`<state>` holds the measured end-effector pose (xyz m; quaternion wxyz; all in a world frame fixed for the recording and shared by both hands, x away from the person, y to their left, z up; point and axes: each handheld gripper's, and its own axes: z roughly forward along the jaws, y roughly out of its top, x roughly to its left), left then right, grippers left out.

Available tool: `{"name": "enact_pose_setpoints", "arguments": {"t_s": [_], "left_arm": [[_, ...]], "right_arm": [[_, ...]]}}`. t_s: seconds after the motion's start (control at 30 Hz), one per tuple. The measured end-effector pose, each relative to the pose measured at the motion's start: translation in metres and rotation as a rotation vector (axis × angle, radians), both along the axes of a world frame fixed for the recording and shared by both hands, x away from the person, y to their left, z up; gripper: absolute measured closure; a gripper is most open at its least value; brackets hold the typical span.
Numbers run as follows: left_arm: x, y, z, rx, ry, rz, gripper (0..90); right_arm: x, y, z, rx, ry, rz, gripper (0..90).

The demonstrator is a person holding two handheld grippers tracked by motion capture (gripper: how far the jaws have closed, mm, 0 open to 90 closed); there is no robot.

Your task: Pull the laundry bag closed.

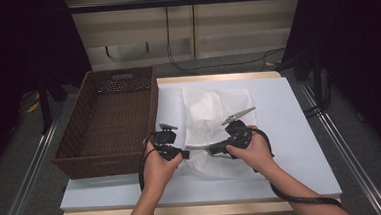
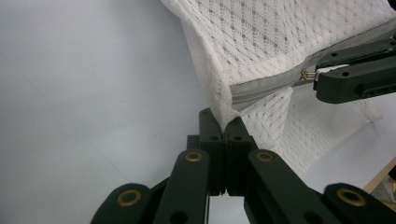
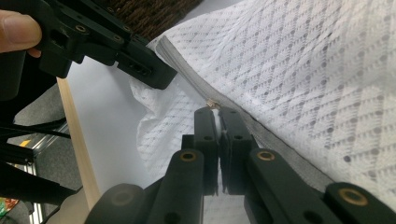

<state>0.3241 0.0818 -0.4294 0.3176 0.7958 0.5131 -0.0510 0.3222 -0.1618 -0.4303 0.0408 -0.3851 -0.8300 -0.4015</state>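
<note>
High view: a white mesh zippered laundry bag (image 1: 214, 121) lies flat at the centre of the frame on the pale blue-white table top (image 1: 290, 131), just right of the dark brown woven basket (image 1: 111, 117). The left gripper (image 1: 185, 151) and the right gripper (image 1: 208, 149) meet over the bag's near edge, in the lower middle of the picture.

In the left gripper view the jaws are clenched on the corner of the mesh just below the end of the grey zipper (image 2: 261, 88), at centre frame. In the right gripper view the jaws are pressed together on what appears to be the small metal zipper pull (image 3: 213, 104), though the tab itself is mostly hidden between them.

The bag looks light, limp and easily bunched, so it will likely slide and crumple unless one end is anchored. The sturdiest holds are probably the stitched zipper tape and the pull tab; open mesh would stretch or snag.
</note>
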Motion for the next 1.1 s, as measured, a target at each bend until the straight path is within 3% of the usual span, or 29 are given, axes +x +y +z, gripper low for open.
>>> {"name": "enact_pose_setpoints", "arguments": {"t_s": [0.17,0.27,0.43,0.53,0.6,0.8,1.1], "left_arm": [[0.000,0.002,0.000,0.001,0.002,0.009,89.4],[0.000,0.001,0.000,0.001,0.001,0.001,89.4],[-0.001,0.000,0.001,0.002,0.001,0.002,89.3],[0.000,0.001,0.001,0.028,-0.004,0.005,89.4],[-0.001,0.001,0.000,0.014,0.003,0.004,89.4],[-0.001,0.000,0.000,0.027,-0.004,0.008,89.4],[-0.001,-0.002,-0.002,0.027,0.010,-0.005,89.4]], "right_arm": [[-0.003,-0.004,-0.003,-0.006,0.004,-0.010,86.8],[-0.003,-0.008,-0.005,0.026,0.017,-0.013,86.8],[-0.004,-0.009,-0.004,0.020,0.010,-0.018,86.8],[-0.005,-0.010,-0.005,0.011,0.007,-0.025,86.8],[-0.004,-0.013,-0.006,0.017,0.012,-0.029,86.8],[-0.007,-0.015,-0.007,0.039,0.031,-0.038,86.8],[-0.010,-0.017,-0.008,0.037,0.026,-0.053,86.8]]}}
